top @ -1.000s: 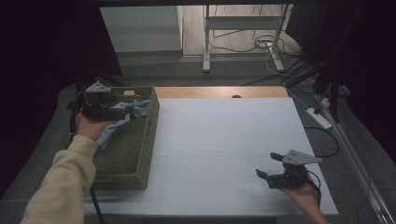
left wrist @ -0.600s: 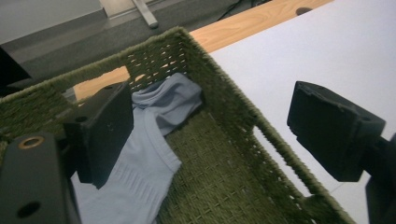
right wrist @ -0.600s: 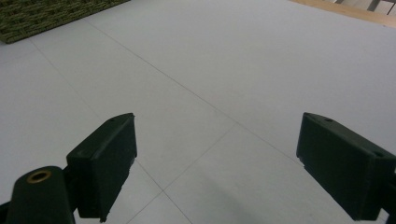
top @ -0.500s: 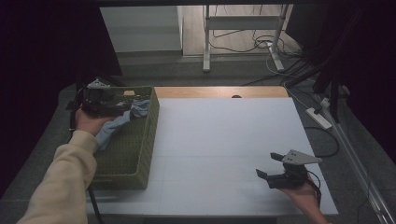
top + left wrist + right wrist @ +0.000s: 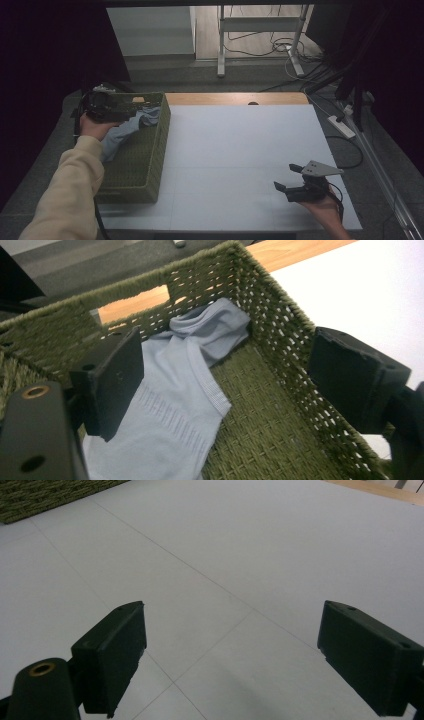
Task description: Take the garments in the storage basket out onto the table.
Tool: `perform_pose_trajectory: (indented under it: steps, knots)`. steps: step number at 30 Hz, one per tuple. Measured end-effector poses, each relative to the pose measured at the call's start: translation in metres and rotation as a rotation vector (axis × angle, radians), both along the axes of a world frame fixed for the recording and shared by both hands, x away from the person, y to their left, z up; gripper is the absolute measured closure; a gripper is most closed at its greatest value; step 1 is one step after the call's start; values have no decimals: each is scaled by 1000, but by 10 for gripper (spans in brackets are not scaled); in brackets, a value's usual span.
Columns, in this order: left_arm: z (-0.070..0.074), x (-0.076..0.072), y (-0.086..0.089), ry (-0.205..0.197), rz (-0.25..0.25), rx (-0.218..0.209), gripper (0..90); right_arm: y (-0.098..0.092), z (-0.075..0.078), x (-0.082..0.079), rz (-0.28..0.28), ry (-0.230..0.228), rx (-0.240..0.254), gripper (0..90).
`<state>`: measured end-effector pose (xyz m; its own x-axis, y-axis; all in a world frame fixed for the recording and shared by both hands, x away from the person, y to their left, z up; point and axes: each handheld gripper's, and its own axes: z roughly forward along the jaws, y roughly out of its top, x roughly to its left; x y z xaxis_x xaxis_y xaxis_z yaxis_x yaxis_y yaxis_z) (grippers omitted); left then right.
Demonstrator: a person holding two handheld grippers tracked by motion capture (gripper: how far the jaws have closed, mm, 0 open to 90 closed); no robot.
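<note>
One pale blue knitted cloth garment (image 5: 175, 410) lies crumpled inside the single olive-green woven rectangular basket (image 5: 150, 160), which stands at the left edge of the white bench (image 5: 240, 155). Above it the left claw (image 5: 225, 385) gapes wide, gripping nothing. Well apart, low over bare bench, the right claw (image 5: 288, 177) also stands wide and empty.

No legible text, seemingly.

High view: overhead, facing forward-down. Left gripper view: close inside the olive woven rectangular basket (image 5: 280, 405). Right gripper view: low over the white worktop (image 5: 240, 555), sharing the basket's edge.
</note>
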<state>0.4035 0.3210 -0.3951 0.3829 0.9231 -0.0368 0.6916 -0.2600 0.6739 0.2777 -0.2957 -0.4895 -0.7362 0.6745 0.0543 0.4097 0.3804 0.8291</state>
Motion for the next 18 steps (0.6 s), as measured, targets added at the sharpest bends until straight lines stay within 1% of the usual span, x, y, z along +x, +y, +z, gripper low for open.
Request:
perform_pose_trajectory:
  steps: [5,8,11,15,18]
  knots:
    - [-4,1,6,19,11,17,159,0,0,0,-1,1,0,122]
    - [-8,2,12,40,25,31,156,0,0,0,0,2,-1,122]
    - [-11,2,18,50,40,19,156,0,0,0,1,2,-2,122]
    - [-13,3,24,51,49,4,156,0,-1,0,1,7,-4,122]
    - [-14,3,25,54,46,-3,156,1,-1,0,-1,7,-4,121]
